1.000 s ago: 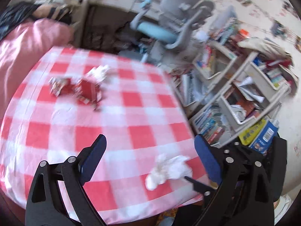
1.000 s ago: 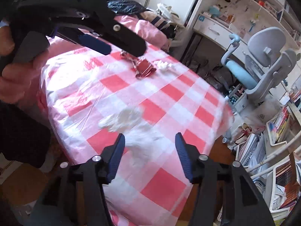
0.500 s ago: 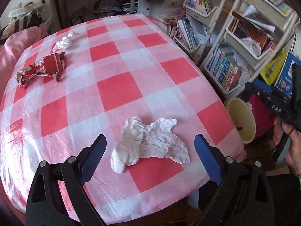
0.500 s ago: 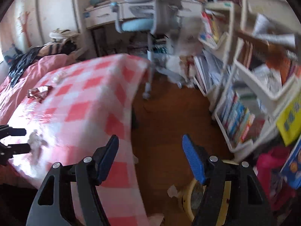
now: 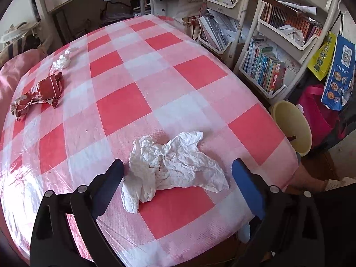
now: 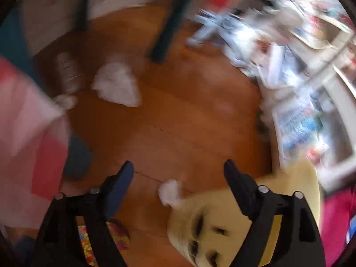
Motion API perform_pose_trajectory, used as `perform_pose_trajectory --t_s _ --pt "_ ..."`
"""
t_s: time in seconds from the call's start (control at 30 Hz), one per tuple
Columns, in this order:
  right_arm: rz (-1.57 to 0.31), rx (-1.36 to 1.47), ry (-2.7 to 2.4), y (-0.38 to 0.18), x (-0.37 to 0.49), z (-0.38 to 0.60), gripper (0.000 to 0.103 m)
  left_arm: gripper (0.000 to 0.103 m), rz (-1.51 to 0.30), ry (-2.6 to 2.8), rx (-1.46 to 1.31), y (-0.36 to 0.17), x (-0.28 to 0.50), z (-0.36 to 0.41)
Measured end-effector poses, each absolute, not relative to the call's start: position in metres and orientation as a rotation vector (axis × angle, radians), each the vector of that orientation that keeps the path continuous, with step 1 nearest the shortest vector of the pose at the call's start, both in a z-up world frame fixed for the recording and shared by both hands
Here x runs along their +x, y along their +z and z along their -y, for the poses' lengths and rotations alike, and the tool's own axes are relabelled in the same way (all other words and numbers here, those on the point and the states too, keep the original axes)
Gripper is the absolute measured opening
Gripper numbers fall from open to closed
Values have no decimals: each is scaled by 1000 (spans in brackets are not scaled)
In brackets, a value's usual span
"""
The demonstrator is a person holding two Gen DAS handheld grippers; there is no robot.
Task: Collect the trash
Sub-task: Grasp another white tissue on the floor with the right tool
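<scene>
Left gripper (image 5: 178,175): angled steeply down over the near edge of the checked tablecloth (image 5: 124,102), jaws spread wide, pads clear of any object. Crumpled white tissue (image 5: 169,164): lies flat on the cloth at lower centre of the left view, between the two fingers and just ahead of them, touching neither. Red wrapper (image 5: 37,93): crushed, at the left edge of the cloth, well apart from the gripper. Small white tissue wad (image 5: 62,59): just beyond the wrapper, upper left. Yellow bin (image 5: 291,126): on the floor beside the table, right of frame, below the book racks (image 5: 267,66). Right gripper (image 6: 179,171): pointed down at the wooden floor (image 6: 178,122), view heavily blurred; jaws have just been opening and stand wide, nothing gripped. Small white scrap (image 6: 170,192): lower centre of the right view, between the fingers, at the rim of the yellow bin (image 6: 222,218); whether it touches anything cannot be told. White paper (image 6: 118,84): on the floor, upper left of centre.
</scene>
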State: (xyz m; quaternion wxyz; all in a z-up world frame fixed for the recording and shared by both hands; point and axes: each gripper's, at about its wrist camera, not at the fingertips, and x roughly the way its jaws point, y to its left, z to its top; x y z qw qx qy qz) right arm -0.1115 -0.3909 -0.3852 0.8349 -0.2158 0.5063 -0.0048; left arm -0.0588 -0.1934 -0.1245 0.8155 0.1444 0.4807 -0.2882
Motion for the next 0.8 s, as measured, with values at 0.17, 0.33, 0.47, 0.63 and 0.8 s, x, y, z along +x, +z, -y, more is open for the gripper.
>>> perform_pose_trajectory --t_s 0.17,0.33,0.47,0.63,0.8 --pt "-1174 -561 41 -449 -94 378 77 96 -1024 -638 318 -125 -52 195" --pt "-1323 -289 -92 -488 -79 422 77 96 -1022 -656 330 -126 -45 197" --pt "-1406 -336 -132 -518 -75 442 68 96 -1021 -666 337 -126 -39 198" --pt "-1492 -273 -125 -527 -78 489 68 96 -1022 -670 339 -126 -39 198" --pt "-1467 -96 -72 -527 -73 510 68 96 -1016 -675 338 -126 -38 198"
